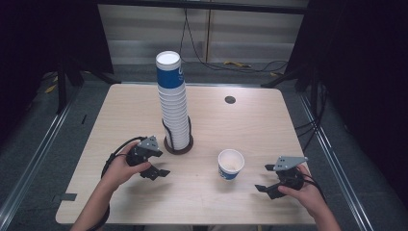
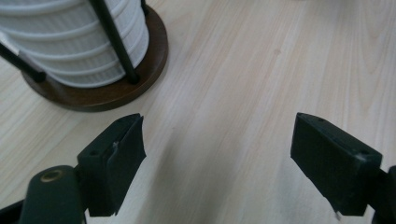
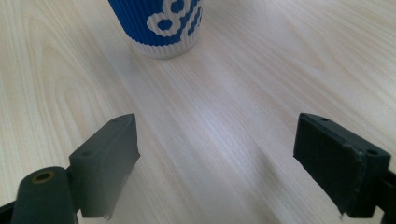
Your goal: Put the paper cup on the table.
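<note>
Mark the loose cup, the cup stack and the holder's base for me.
loose cup [image 1: 231,164], high view, inner wall.
cup stack [image 1: 173,103], high view, ribbed side at mid-height.
holder's base [image 2: 116,91], left gripper view, front edge of the brown disc.

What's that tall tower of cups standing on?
The stack of paper cups stands on a round dark wooden base with thin black upright rods around it. The cups cover the middle of the base, so what lies there cannot be seen.

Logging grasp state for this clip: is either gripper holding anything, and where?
Nothing is held. The left gripper and right gripper are both open over bare table.
</note>
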Motion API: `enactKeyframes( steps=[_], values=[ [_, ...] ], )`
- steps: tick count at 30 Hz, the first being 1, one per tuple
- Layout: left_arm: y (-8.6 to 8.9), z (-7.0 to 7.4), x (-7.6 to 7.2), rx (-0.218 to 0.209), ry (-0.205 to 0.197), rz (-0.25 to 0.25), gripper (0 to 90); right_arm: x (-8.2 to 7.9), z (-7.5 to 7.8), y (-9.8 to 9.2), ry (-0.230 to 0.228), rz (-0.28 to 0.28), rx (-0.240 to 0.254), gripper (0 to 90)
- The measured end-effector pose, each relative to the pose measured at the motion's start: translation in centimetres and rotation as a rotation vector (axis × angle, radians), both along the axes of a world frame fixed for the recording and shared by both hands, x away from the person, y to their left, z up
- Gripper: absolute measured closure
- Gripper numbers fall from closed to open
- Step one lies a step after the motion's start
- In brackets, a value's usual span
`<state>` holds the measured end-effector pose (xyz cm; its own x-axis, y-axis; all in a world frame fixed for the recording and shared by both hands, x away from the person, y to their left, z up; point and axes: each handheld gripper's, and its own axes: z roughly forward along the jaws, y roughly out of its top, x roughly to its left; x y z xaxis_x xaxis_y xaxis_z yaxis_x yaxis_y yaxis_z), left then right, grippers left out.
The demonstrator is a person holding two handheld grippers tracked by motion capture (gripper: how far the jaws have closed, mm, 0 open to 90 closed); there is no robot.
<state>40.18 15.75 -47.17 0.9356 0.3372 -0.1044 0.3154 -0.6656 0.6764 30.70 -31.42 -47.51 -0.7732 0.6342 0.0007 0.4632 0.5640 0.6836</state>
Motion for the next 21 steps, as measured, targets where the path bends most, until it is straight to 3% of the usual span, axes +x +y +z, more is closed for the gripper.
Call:
enactKeyframes(
  steps=[21],
  values=[
    [3.9, -1.5, 1.4, -0.028, -0.008, 0.071, 17.5, -0.7, -0.4, -1.4, -0.018, -0.038, 0.004, 13.2]
  ],
)
